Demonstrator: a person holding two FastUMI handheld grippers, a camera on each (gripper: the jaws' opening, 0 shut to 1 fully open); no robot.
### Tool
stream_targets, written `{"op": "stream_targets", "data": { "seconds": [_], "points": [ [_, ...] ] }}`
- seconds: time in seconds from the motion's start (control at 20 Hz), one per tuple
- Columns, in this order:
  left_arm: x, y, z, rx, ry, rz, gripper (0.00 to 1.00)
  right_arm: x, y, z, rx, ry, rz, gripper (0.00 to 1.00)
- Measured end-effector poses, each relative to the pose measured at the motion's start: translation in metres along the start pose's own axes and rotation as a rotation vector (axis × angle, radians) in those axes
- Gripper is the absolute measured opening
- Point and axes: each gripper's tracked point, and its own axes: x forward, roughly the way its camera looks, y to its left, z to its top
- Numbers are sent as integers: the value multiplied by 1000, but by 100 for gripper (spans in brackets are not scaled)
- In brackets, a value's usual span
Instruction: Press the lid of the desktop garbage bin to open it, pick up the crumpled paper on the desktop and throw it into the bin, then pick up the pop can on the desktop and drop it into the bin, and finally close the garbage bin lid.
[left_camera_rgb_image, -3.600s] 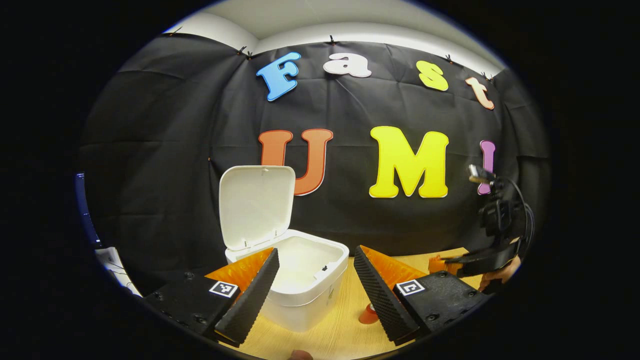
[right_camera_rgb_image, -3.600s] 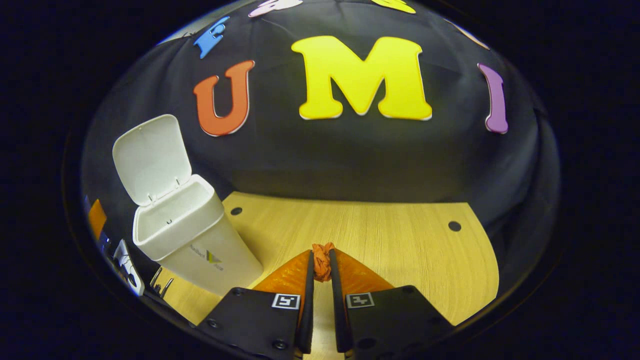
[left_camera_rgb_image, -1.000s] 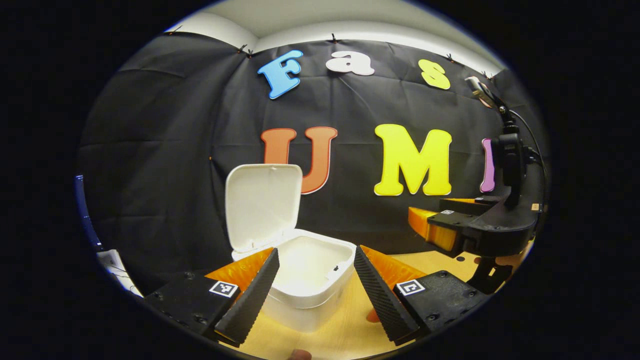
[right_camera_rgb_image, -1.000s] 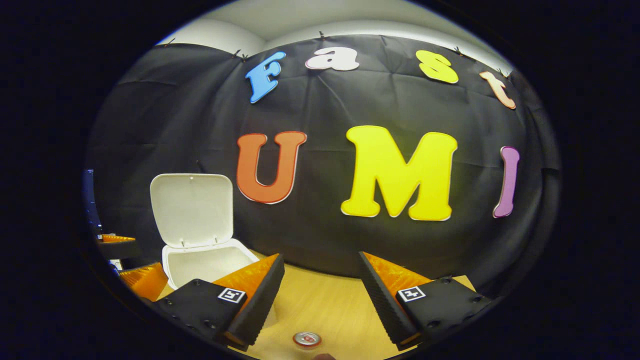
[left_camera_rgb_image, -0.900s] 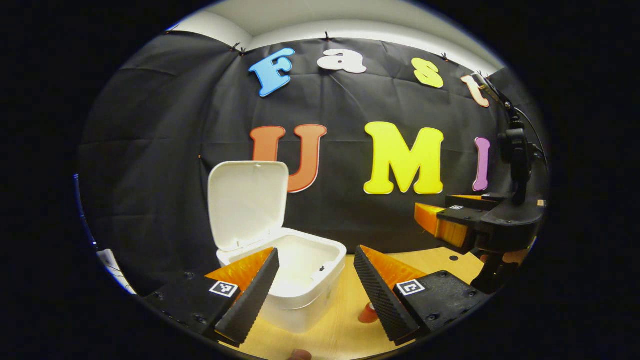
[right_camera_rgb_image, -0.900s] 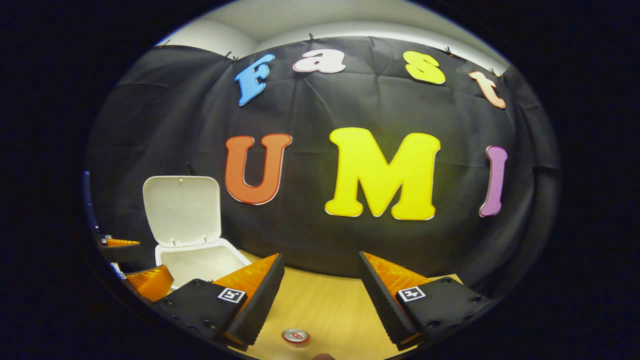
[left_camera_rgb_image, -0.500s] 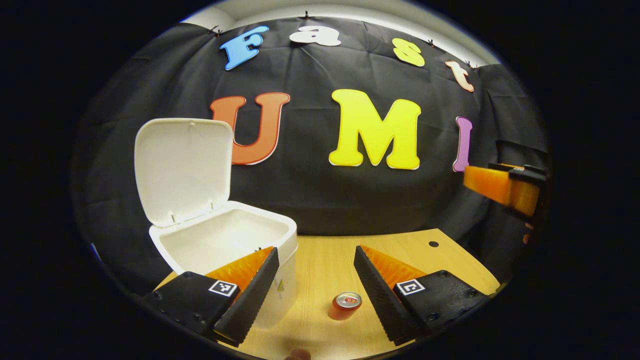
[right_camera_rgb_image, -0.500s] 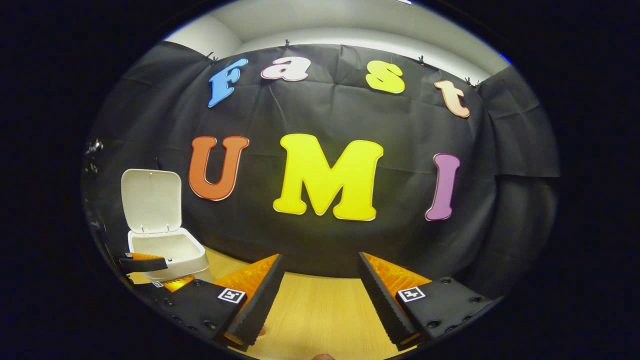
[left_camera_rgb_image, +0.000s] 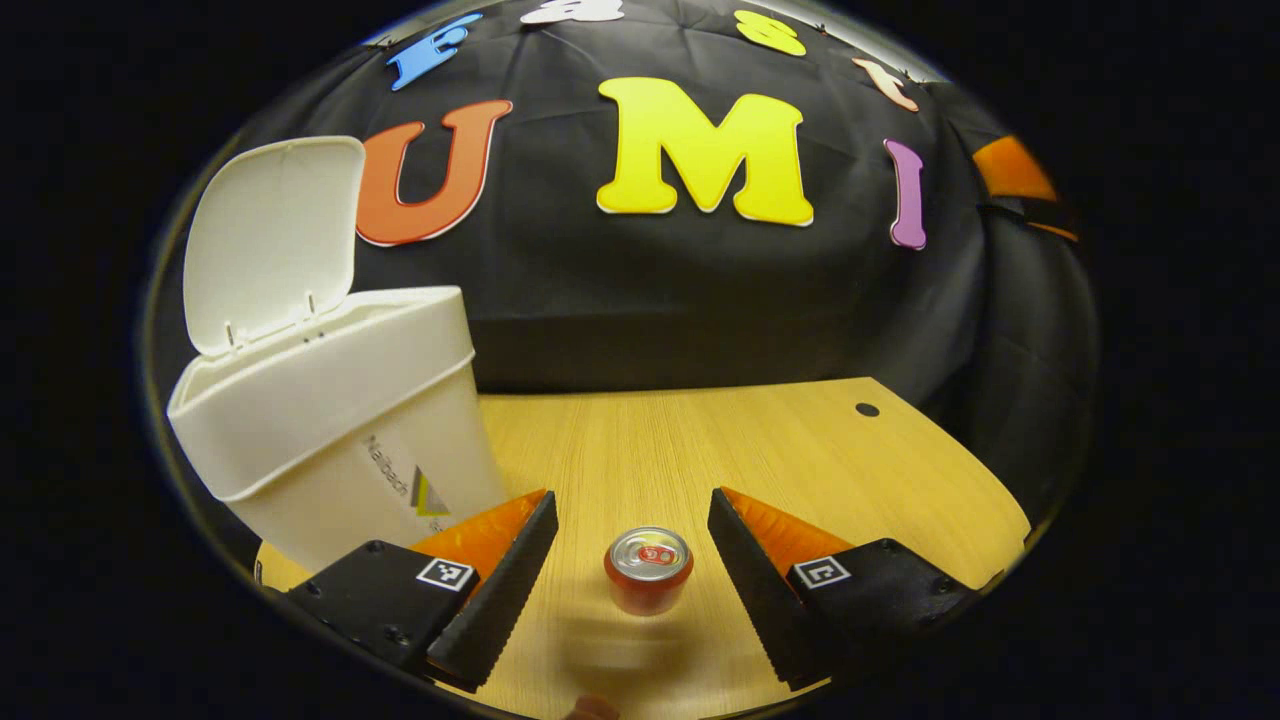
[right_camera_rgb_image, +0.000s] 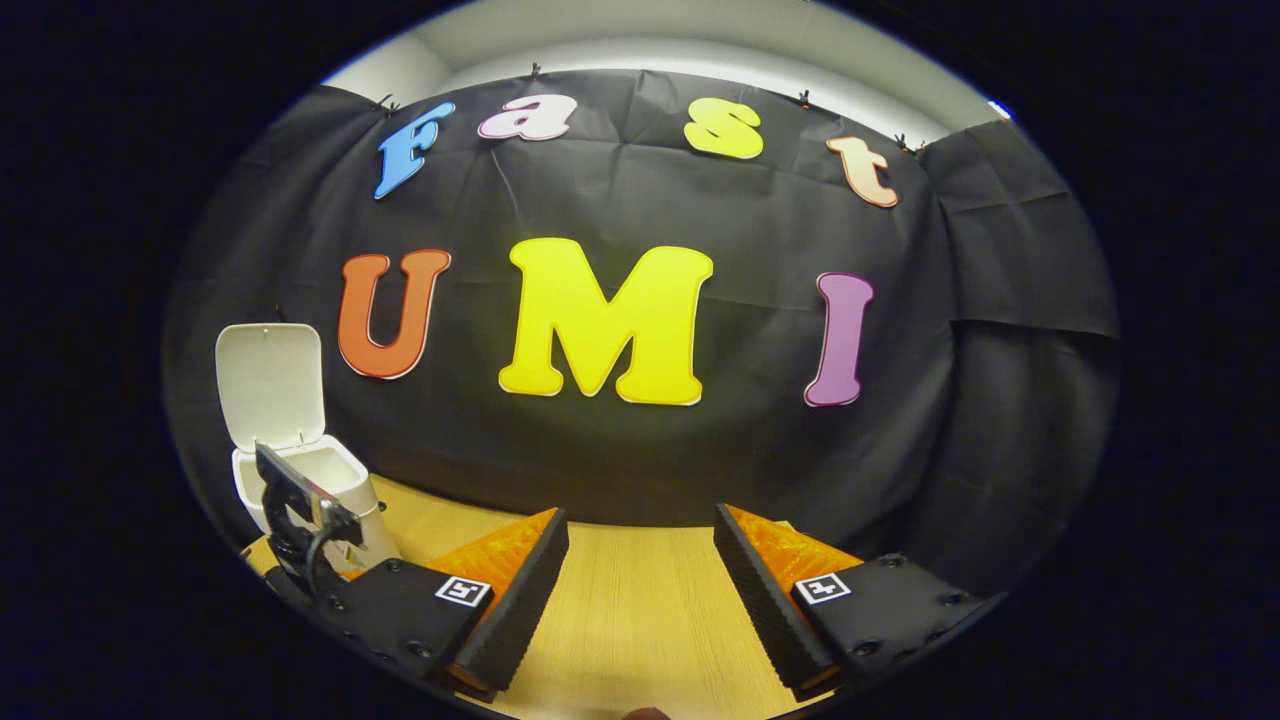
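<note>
Left gripper view: left gripper (left_camera_rgb_image: 632, 535) spread wide over the wooden surface (left_camera_rgb_image: 760, 450), nothing held. Pop can (left_camera_rgb_image: 648, 569) standing upright on the surface, squarely between the two fingers (left_camera_rgb_image: 500, 590), clear gaps on either side, no contact with either one. Silver top with pull tab facing up, red body below. Slight blur on the surface just nearer than the can.

Left of the can and a little farther back: white garbage bin (left_camera_rgb_image: 330, 420), resting on the surface, lid (left_camera_rgb_image: 268, 240) flipped up and leaning back toward the black cloth wall (left_camera_rgb_image: 700, 300). Bin's inside hidden from this low angle, so cannot tell what lies in it. Printed mark on the bin's front wall, beside the left finger's upper edge. Small dark hole (left_camera_rgb_image: 867, 409) in the surface well right of the can and farther back.

Right gripper view: right gripper (right_camera_rgb_image: 640, 590) also wide open, empty, bare surface (right_camera_rgb_image: 630, 610) between its fingers (right_camera_rgb_image: 770, 600). Bin (right_camera_rgb_image: 310, 485) far off at the left edge, lid (right_camera_rgb_image: 270, 385) raised. In front of the bin, a dark device with a cable (right_camera_rgb_image: 300, 520), partly covering the bin's lower body. Right gripper well apart from the bin.
</note>
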Motion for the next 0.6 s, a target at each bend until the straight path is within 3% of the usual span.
{"op": "stream_targets", "data": {
  "seconds": [0.6],
  "points": [
    [57, -6, -79, -15, 184, -16, 100, 5, 20, -26, -20, 80, 4, 94]
  ]
}}
